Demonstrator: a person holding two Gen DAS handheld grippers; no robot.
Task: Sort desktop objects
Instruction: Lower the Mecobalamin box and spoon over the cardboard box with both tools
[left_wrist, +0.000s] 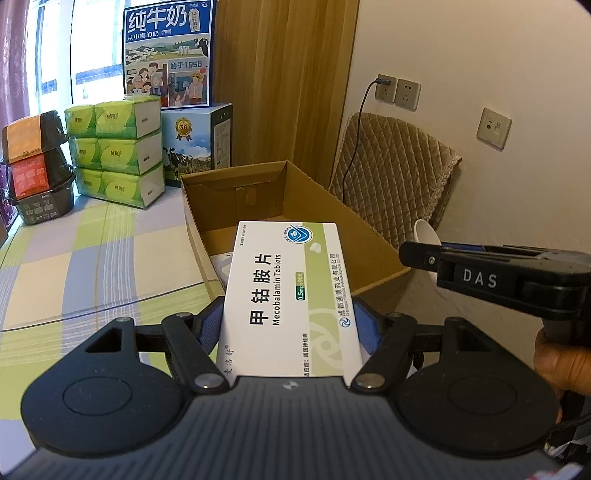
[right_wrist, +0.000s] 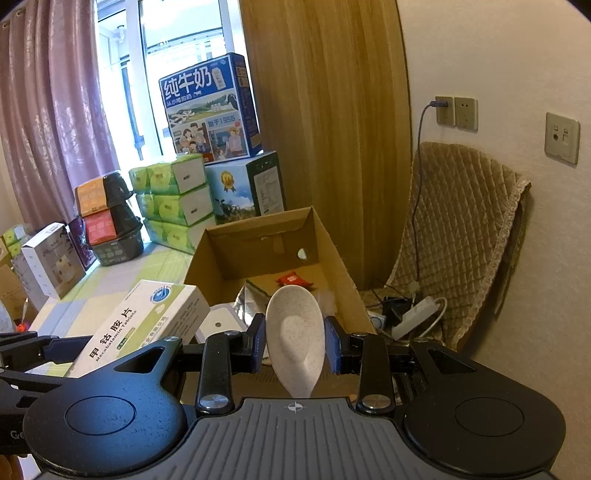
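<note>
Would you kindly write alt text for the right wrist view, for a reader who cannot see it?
The right gripper grips a white spoon above an open cardboard box that holds a red packet. To its left, the left gripper holds a medicine box near the box's edge.

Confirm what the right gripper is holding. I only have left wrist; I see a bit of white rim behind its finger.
Observer: The right gripper holds a white speckled plastic spoon, bowl pointing toward the open brown cardboard box.
Operator: Anything in the box besides the white thing?
Observer: Yes, a small red packet lies on the box floor.
Operator: Other clutter out of my view?
Observer: A white power strip lies to the right of the box.
</note>
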